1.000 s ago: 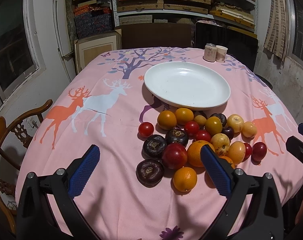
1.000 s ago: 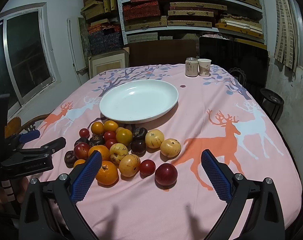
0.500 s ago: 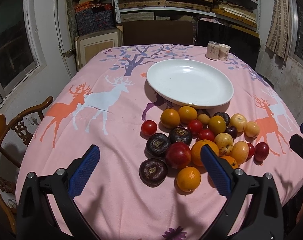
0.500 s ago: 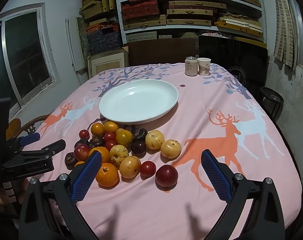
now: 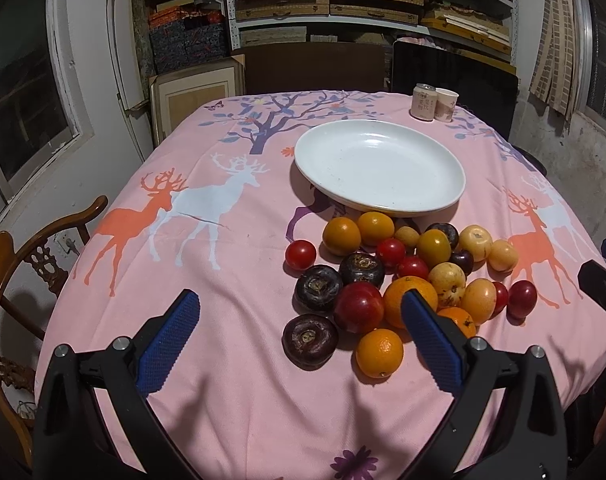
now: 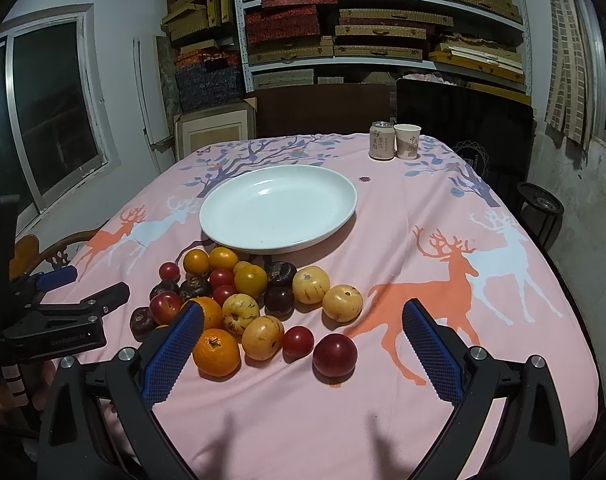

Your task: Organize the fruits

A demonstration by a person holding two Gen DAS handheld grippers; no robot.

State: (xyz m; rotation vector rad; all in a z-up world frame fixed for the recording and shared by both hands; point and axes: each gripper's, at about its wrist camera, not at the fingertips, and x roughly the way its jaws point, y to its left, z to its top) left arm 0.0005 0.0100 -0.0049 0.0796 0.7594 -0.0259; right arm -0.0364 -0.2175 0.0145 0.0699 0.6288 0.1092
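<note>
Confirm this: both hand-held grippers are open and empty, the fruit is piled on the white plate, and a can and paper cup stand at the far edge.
Not quite. The white plate is empty; the fruit lies on the tablecloth in front of it, as the right wrist view shows. The rest holds.

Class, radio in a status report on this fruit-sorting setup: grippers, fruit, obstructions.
Left gripper and right gripper open, holding nothing. Fruit pile on the tablecloth; white plate bare. Can and paper cup stand beyond the plate, not blocking.
</note>
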